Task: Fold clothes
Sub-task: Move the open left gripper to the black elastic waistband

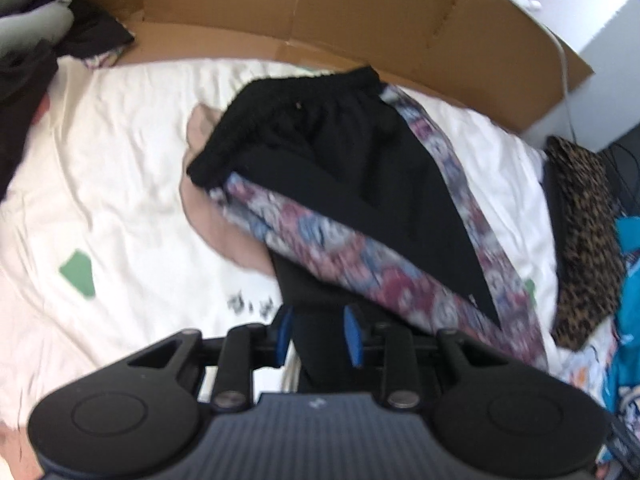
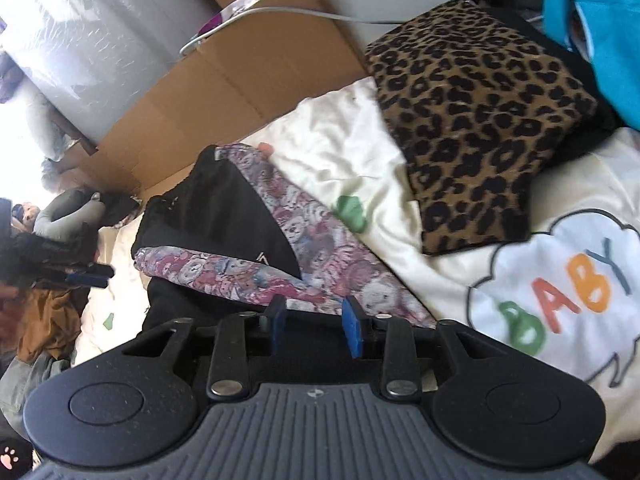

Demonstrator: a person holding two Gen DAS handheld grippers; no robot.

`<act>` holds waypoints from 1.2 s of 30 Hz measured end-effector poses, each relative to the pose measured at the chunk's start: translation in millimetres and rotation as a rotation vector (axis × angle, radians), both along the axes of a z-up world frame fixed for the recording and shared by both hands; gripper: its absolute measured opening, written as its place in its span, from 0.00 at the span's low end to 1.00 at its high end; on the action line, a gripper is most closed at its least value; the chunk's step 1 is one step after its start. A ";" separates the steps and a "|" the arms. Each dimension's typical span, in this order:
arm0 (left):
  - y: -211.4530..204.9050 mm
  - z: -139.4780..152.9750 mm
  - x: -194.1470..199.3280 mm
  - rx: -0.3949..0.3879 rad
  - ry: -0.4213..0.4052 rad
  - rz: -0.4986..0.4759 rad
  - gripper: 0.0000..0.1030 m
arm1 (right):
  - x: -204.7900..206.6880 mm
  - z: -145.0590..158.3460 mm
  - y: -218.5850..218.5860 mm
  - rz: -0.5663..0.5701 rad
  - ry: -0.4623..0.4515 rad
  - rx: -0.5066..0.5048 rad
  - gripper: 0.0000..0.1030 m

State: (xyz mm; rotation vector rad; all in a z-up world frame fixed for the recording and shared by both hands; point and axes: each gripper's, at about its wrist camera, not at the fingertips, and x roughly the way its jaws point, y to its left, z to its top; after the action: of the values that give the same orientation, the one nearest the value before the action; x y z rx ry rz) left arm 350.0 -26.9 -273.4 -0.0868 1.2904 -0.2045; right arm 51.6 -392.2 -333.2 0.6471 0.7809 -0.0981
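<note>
Both grippers are hanging over the black garment, the left gripper and right gripper each standing with jaws parted, pinching nothing.

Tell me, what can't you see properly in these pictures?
- Left wrist view: the black garment runs behind the left gripper; its lower end is hidden.
- Left wrist view: the patterned garment is blurred.
- Right wrist view: the blue fabric is cut off by the edge.
</note>
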 end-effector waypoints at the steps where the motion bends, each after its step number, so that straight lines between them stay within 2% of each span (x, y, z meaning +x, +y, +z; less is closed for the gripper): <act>1: 0.8 -4.6 5.4 0.004 0.004 0.017 0.30 | 0.9 -0.7 1.3 0.005 -0.007 -0.005 0.44; 4: 5.2 -18.2 17.2 0.023 0.035 0.066 0.30 | 4.3 -5.5 -0.1 0.000 -0.007 0.002 0.44; 9: 16.0 -31.8 25.0 0.061 0.041 0.132 0.32 | 17.5 -11.5 0.6 0.027 0.009 -0.020 0.45; 12: 34.2 -41.4 30.6 -0.009 0.079 0.263 0.32 | 21.5 -11.8 6.7 0.054 0.003 -0.039 0.51; 14: 41.9 -44.3 32.7 -0.042 0.076 0.318 0.32 | 22.5 -14.2 10.9 0.066 0.003 -0.039 0.54; 19: 40.9 -49.3 39.3 -0.071 0.056 0.316 0.35 | 22.9 -22.7 22.3 0.108 0.022 -0.049 0.55; 23: 31.1 -56.4 45.7 0.005 0.022 0.292 0.33 | 15.7 -24.7 25.8 0.122 0.020 -0.033 0.54; 26: 31.9 -59.2 47.0 -0.029 0.013 0.329 0.25 | 11.0 -27.3 25.7 0.115 0.015 -0.022 0.54; 33: 39.7 -52.2 51.0 -0.119 -0.051 0.377 0.25 | 11.0 -27.7 20.6 0.093 0.031 -0.065 0.54; 36: 40.1 -48.4 48.2 -0.142 -0.106 0.393 0.25 | 8.9 -24.0 19.0 0.083 0.018 -0.103 0.54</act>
State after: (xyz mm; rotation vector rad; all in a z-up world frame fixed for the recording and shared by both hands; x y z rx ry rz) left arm 398.2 13.3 -321.8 -0.4415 1.1272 0.0369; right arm 60.4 -373.2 -357.2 0.5163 0.8133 -0.0678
